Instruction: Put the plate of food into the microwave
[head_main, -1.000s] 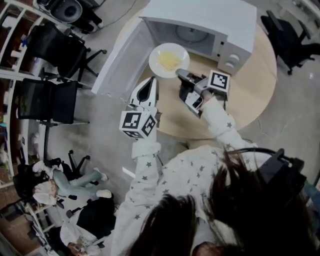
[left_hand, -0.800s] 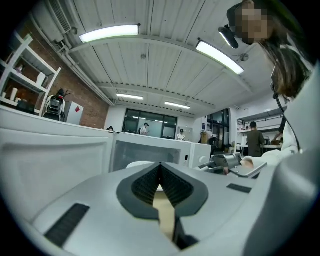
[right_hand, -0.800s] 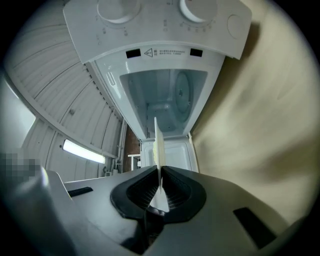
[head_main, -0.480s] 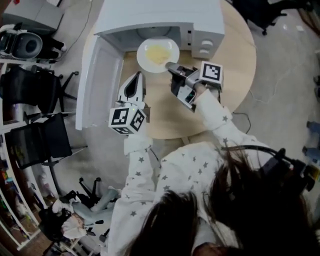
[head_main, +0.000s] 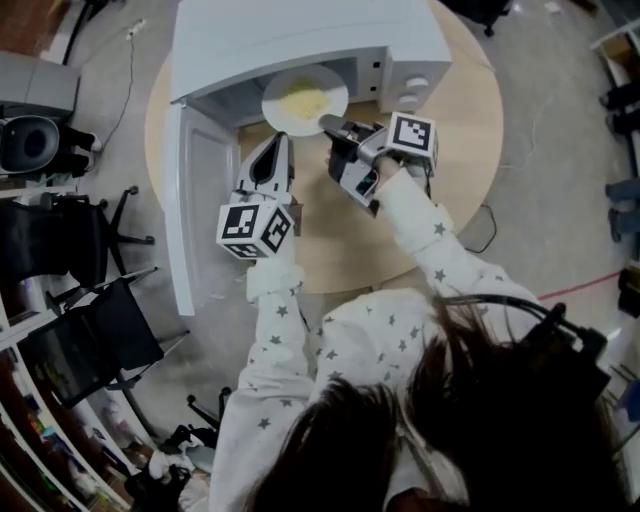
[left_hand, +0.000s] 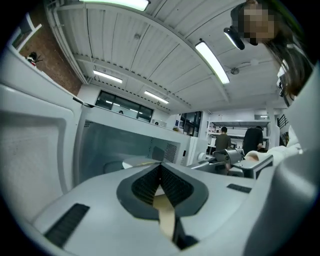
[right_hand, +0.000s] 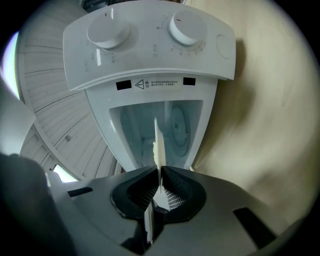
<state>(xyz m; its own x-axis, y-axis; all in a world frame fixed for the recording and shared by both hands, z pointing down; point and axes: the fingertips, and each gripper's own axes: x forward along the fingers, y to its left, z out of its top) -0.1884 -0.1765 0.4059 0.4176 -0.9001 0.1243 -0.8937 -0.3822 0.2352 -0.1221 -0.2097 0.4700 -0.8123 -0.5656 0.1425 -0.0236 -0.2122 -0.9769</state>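
Gripping the rim of one plate (head_main: 305, 100) of yellow food, the right gripper (head_main: 333, 127) holds it at the mouth of the single open microwave (head_main: 300, 40), top centre; the left gripper (head_main: 277, 142), jaws pressed together and empty, hovers just left, above the one round table (head_main: 460, 150).

- A round wooden table (head_main: 470, 170) is seen at the centre of the head view.
- A black office chair (head_main: 60, 245) is set at 9 o'clock of the table, on the grey floor (head_main: 560, 150).
- A second black chair (head_main: 90, 350) is placed at 8 o'clock.
- Strip lights (left_hand: 212, 62) are mounted on the ribbed ceiling.
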